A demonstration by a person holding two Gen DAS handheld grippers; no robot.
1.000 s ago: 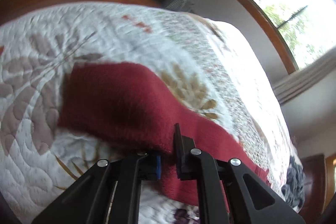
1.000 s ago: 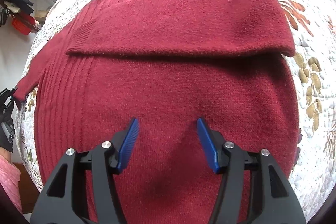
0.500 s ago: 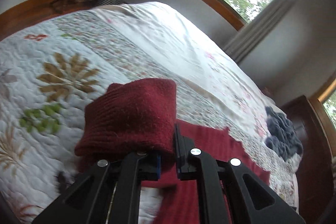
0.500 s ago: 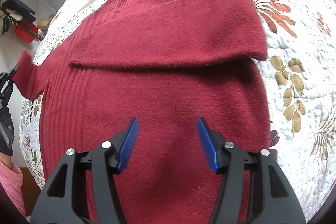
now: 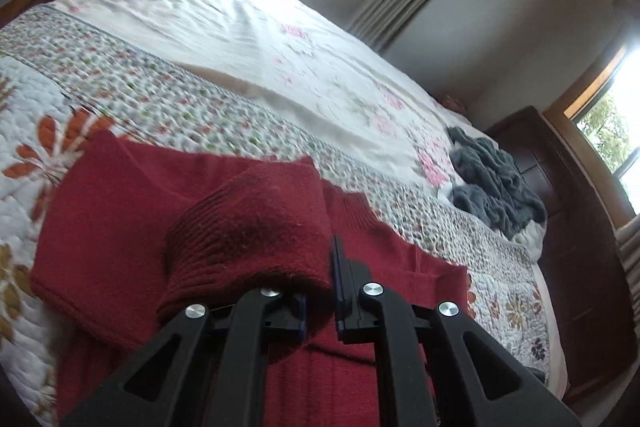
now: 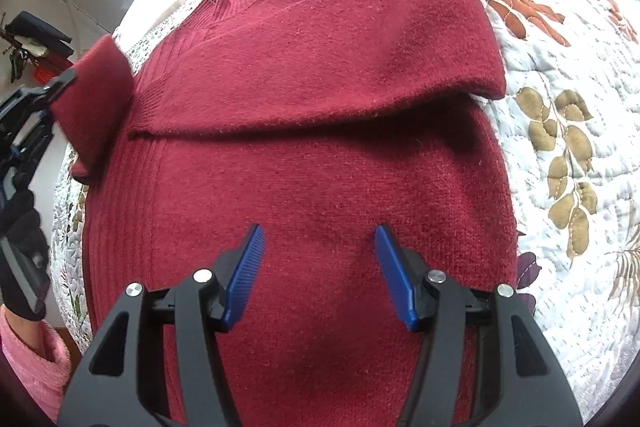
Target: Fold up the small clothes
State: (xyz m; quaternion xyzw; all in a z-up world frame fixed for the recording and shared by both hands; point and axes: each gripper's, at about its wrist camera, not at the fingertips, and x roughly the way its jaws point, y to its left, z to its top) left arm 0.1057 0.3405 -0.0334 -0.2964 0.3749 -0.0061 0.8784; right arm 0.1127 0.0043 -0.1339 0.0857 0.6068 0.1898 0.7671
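A dark red knit sweater [image 6: 320, 163] lies flat on the quilted bed [image 6: 568, 75], its right sleeve [image 6: 360, 39] folded across the chest. My left gripper [image 5: 320, 291] is shut on the cuff of the other sleeve [image 5: 256, 227], holding it lifted over the sweater's left side; the right wrist view shows that sleeve [image 6: 96, 99] raised at the far left. My right gripper [image 6: 320, 267] hovers open above the sweater's lower body, with nothing between its blue pads [image 6: 244, 271].
A crumpled grey garment [image 5: 496, 183] lies at the bed's far right, near a dark wooden bedside cabinet [image 5: 576, 227]. A pale sheet [image 5: 256, 27] covers the head of the bed. Curtain and windows stand behind. A hand in a pink sleeve [image 6: 32, 367] sits bottom left.
My left gripper has lifted the sleeve cuff off the quilt and swung it inward over the sweater. The right gripper has stayed open, shifting slightly over the lower body.
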